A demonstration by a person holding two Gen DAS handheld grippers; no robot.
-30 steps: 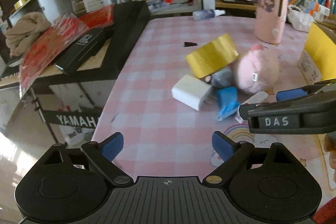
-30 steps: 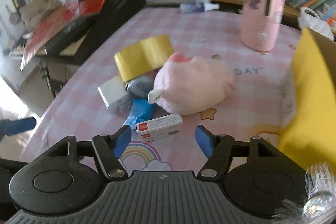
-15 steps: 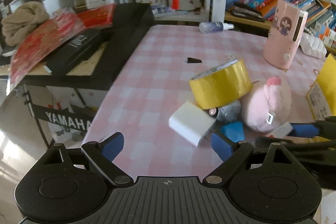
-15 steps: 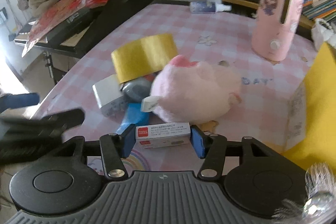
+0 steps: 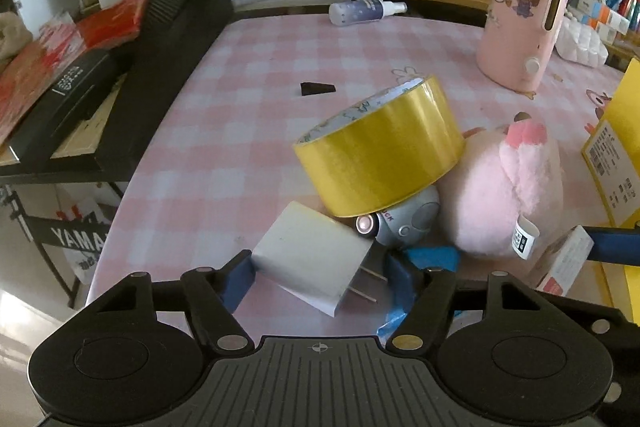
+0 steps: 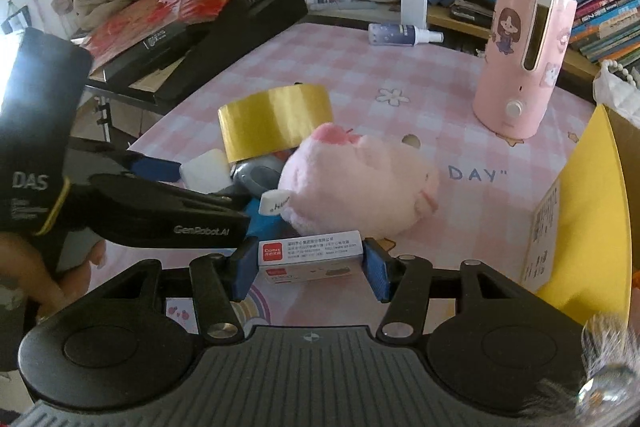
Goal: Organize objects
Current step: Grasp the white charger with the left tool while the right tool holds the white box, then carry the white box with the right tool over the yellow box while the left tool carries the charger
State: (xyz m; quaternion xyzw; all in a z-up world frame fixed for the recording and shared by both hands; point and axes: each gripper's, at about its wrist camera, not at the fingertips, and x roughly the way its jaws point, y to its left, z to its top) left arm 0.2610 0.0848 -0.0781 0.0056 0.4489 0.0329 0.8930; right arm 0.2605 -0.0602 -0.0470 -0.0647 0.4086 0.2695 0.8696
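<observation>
Left wrist view: left gripper (image 5: 320, 277) straddles the white charger (image 5: 310, 259), which lies near the table's (image 5: 240, 99) near-left edge with its prongs pointing right. Left pad is at the charger's left face. Right pad is still clear of the body, out beyond the prongs with the blue scrap (image 5: 434, 257) beside it, so no clamp yet. The jaws have just been closing with the charger between them. To do it well: shift so the right pad meets the charger body, not the prongs, and keep the scrap out of the bite. The yellow tape roll (image 5: 380, 155) leans on the grey gadget (image 5: 404, 223) just behind, so lift toward the near side or the stack will likely tip.

Versus a second ago: the left gripper was back from the pile with wide, empty jaws; now it's down over the charger.

Right wrist view: right gripper (image 6: 310, 267) is clamped on the small white box (image 6: 310, 253) lengthwise, pads on both short ends. Box sits level, just in front of the pink plush (image 6: 360, 187). Grip looks square; I'd hold pressure steady and lift straight up, since the plush is close behind. The yellow bin (image 6: 592, 211) on the right looks like the probable drop spot.

Versus a second ago: the box lay on the table ahead of open jaws; now it's gripped.
</observation>
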